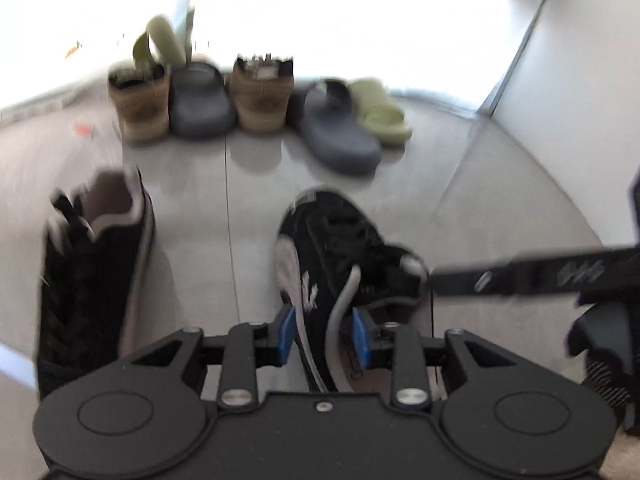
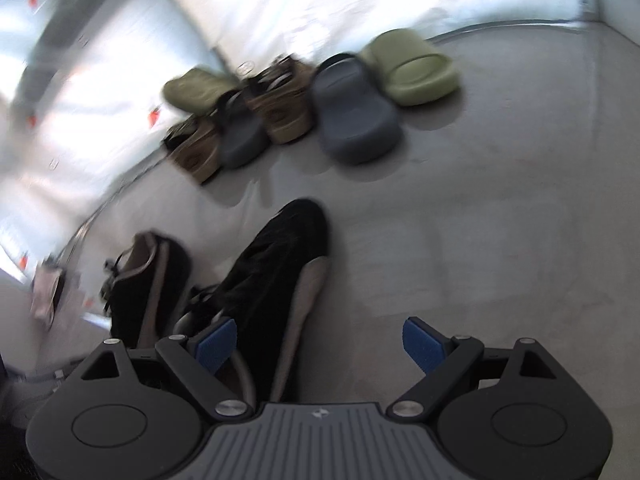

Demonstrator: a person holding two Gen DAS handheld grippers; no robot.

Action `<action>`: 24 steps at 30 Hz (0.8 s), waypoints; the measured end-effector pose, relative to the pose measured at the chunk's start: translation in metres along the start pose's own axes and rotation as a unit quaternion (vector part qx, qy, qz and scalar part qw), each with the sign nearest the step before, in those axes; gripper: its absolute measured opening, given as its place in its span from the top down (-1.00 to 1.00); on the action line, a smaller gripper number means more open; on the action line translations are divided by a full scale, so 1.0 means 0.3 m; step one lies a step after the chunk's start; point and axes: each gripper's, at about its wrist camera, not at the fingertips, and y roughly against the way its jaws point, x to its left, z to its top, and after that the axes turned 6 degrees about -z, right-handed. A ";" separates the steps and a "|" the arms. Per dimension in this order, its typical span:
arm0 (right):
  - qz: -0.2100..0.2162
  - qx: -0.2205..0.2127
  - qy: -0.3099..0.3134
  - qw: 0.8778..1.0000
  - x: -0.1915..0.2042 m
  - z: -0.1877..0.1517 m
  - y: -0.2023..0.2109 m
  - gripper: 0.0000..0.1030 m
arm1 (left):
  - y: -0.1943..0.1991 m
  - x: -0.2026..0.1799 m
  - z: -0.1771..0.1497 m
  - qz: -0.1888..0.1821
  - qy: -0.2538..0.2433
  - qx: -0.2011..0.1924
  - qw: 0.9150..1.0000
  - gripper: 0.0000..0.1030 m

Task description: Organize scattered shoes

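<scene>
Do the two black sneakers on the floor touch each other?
Apart. The left wrist view shows bare floor between the left black sneaker and the right black sneaker.

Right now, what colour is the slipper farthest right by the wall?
Pale green slipper; the right wrist view shows it best.

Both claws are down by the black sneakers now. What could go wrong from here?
1. The left claw has only the collar edge of the near black sneaker between its pads; a lift from there could let it slip or swing.
2. The right claw is open right beside that sneaker and may bump the left one.
3. The far row is crowded: a green slide rests on the tan boots and could topple if nudged.
</scene>
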 end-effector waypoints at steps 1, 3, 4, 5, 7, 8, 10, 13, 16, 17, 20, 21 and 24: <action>0.006 0.010 0.015 1.000 0.023 -0.001 -0.009 -0.76 | 0.013 0.008 0.004 0.000 0.004 -0.004 1.000 0.28; 0.017 0.029 0.045 0.998 0.068 -0.003 -0.029 -0.69 | 0.042 0.059 0.007 0.015 0.040 -0.013 0.999 0.24; 0.012 0.037 0.058 0.998 0.090 -0.007 -0.041 -0.59 | 0.045 0.083 0.004 0.020 0.057 -0.013 0.998 0.24; 0.002 0.045 0.073 0.996 0.115 -0.013 -0.057 -0.49 | 0.047 0.107 0.002 0.026 0.074 -0.012 0.997 0.24; -0.014 0.063 0.093 0.994 0.150 -0.020 -0.088 -0.25 | 0.057 0.159 -0.005 0.037 0.109 -0.012 0.993 0.24; -0.020 0.071 0.098 0.992 0.160 -0.023 -0.100 -0.05 | 0.062 0.167 -0.002 0.039 0.115 -0.014 0.992 0.24; -0.039 0.091 0.110 0.989 0.177 -0.025 -0.129 0.39 | 0.083 0.191 0.000 0.047 0.124 -0.022 0.991 0.24; -0.033 0.101 0.106 0.989 0.157 -0.020 -0.134 0.45 | 0.106 0.211 0.003 0.054 0.126 -0.030 0.990 0.24; -0.041 0.116 0.138 0.983 0.146 0.000 -0.127 0.52 | 0.117 0.225 0.002 0.058 0.130 -0.037 0.989 0.24; -0.050 0.123 0.162 0.978 0.134 0.015 -0.122 0.56 | 0.119 0.229 0.002 0.059 0.130 -0.039 0.989 0.24; -0.085 0.128 0.209 0.966 0.087 0.055 -0.109 0.57 | 0.123 0.231 0.006 0.063 0.129 -0.044 0.989 0.24; -0.094 0.126 0.215 0.964 0.069 0.069 -0.105 0.57 | 0.124 0.235 0.008 0.065 0.132 -0.047 0.988 0.24; -0.134 0.092 0.190 0.968 -0.042 0.156 -0.088 0.45 | 0.126 0.247 0.012 0.067 0.140 -0.051 0.987 0.24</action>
